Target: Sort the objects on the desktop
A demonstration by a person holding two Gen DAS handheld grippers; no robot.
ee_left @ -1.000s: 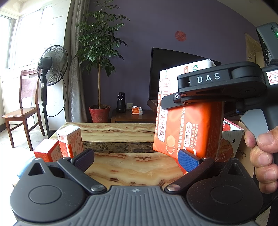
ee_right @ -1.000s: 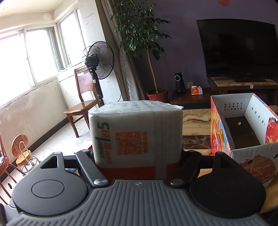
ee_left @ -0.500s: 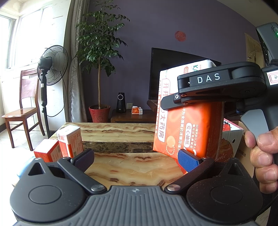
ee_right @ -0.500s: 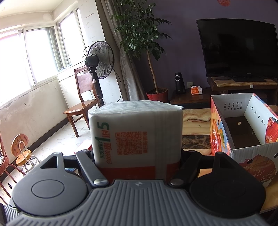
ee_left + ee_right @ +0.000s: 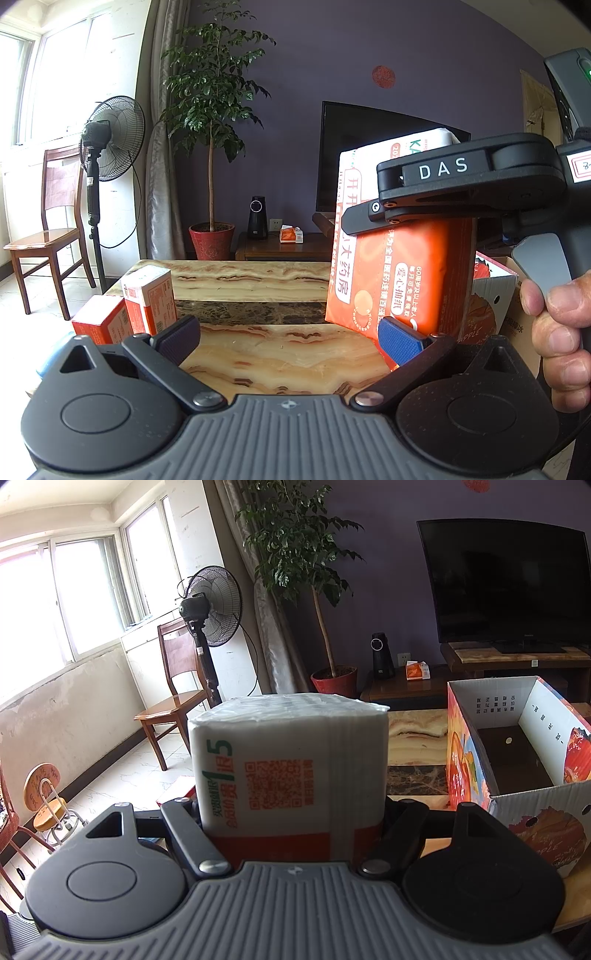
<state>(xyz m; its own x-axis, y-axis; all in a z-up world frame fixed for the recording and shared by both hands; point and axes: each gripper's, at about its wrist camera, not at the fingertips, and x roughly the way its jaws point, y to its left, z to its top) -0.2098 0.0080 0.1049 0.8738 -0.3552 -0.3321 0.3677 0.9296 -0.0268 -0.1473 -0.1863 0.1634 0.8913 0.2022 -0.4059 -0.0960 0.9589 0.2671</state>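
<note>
The marble table [image 5: 258,280] filled the mid frame, w/ the open cardboard box [image 5: 517,746] standing at its right side, nothing visible inside but its dark floor. The tissue pack [image 5: 291,768], orange & white, sat upright btwn the right gripper [image 5: 291,812] fingers, clamped on both sides and held above the table, just left of the box. The left gripper [image 5: 288,336] hung over bare marble w/ its blue pads apart, nothing btwn them. Two small orange boxes [image 5: 147,299] stood at the table's left edge, near its left finger.
</note>
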